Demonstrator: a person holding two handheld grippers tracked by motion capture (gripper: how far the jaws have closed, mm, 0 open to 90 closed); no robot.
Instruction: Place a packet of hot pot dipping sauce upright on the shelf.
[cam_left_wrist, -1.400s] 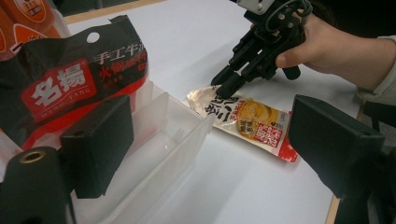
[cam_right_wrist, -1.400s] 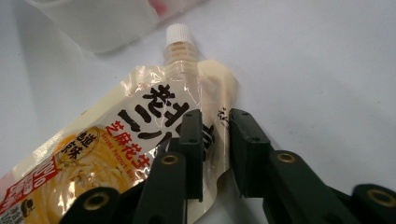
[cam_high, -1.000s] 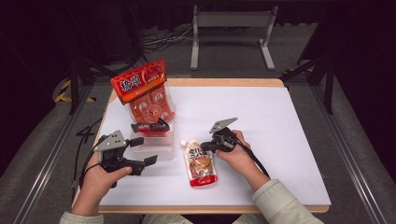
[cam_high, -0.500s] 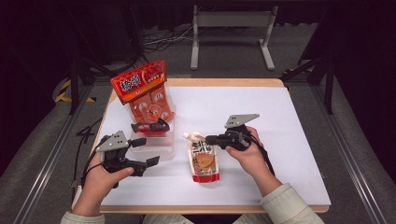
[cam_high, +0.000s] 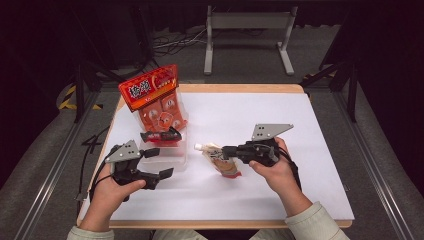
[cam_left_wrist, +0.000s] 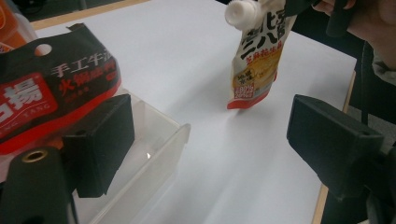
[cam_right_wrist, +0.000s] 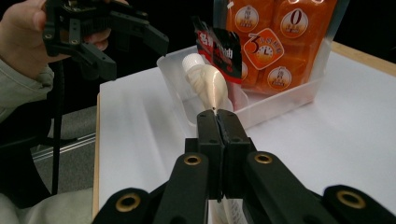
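Note:
My right gripper (cam_high: 227, 150) is shut on the edge of a white and orange spouted pouch (cam_high: 220, 160) and holds it off the white table, cap end toward the bin. In the right gripper view the jaws (cam_right_wrist: 218, 116) meet on the pouch (cam_right_wrist: 208, 84), white cap up. My left gripper (cam_high: 160, 162) rests open at the front left beside a clear plastic bin (cam_high: 175, 162), nothing between its fingers. In the left gripper view the pouch (cam_left_wrist: 257, 60) hangs above the table beyond the open jaws.
The bin holds a tall orange snack bag (cam_high: 152, 100) and a black and red packet (cam_high: 160, 136); the packet (cam_left_wrist: 51, 98) lies close to my left jaw. White board (cam_high: 300, 120) spreads bare to the right. The table's front edge runs near both hands.
The right gripper has risen and moved right, lifting the pouch from lying flat on the table to hanging in the air. The left gripper has stayed where it was.

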